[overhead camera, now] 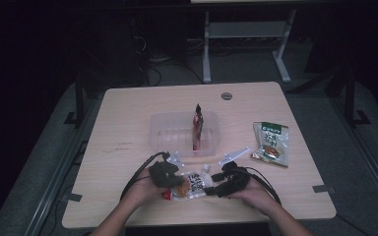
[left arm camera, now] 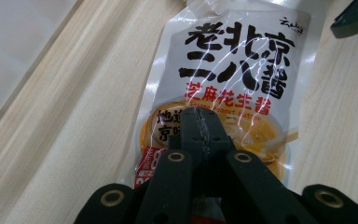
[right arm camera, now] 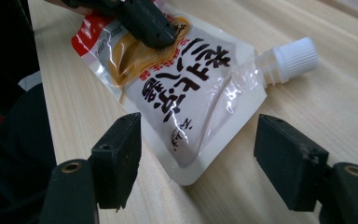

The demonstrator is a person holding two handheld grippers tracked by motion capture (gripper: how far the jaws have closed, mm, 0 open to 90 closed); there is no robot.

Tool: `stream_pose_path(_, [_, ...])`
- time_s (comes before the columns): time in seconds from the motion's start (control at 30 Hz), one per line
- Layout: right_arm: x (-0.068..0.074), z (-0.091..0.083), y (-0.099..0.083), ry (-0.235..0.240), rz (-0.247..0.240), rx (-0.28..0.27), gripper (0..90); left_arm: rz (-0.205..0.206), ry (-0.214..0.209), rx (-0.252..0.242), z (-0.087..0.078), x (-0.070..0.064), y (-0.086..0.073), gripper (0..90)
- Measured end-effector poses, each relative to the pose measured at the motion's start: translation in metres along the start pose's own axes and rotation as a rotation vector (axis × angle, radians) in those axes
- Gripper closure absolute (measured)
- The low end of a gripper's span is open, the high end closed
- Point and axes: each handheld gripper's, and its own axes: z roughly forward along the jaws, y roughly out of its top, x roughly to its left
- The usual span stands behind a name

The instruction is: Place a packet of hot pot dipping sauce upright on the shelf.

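Glossy material: a white spouted sauce pouch (overhead camera: pixel 192 184) is laid flat on the pale wooden worktop (overhead camera: pixel 128 128), near the front edge, between the two hands.
Left gripper (left arm camera: pixel 200 128): its jaws are closed together over the lower printed part of the pouch; whether film is truly pinched or only pressed down cannot be told.
Right gripper (right arm camera: pixel 200 156): its jaws are held wide apart, one on either side of the pouch's top corner, with nothing between them touched yet.
Spout: the white screw cap (right arm camera: pixel 294 57) is seen pointing away from the right gripper, lying on the wood.
Step judged in hand: the pouch is being steadied at one end so the other end can be taken.
Doing it well: the open jaws should be brought down over the flat sealed edge, not the bulging middle, and closed gently so the film is not creased or slid.
Nearby: a clear plastic tub (overhead camera: pixel 184 133) with a dark upright sachet (overhead camera: pixel 197 125) stands behind; a green snack packet (overhead camera: pixel 271 143) lies well to the right.
Hard to make out: the pouch's bottom edge is covered by the left jaws, and the room beyond is too dark to read.
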Motion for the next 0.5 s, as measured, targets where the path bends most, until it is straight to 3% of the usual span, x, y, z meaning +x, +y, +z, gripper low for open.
stream_pose_path(0.23, [0.001, 0.008, 0.006, 0.031, 0.007, 0.003, 38.8, -0.002, 0.0, -0.001, 0.0, 0.0, 0.0, 90.0])
stream_pose_path(0.5, [-0.004, 0.015, 0.01, 0.08, 0.034, 0.006, 53.7, -0.004, 0.0, -0.012, 0.0, 0.0, -0.001, 90.0])
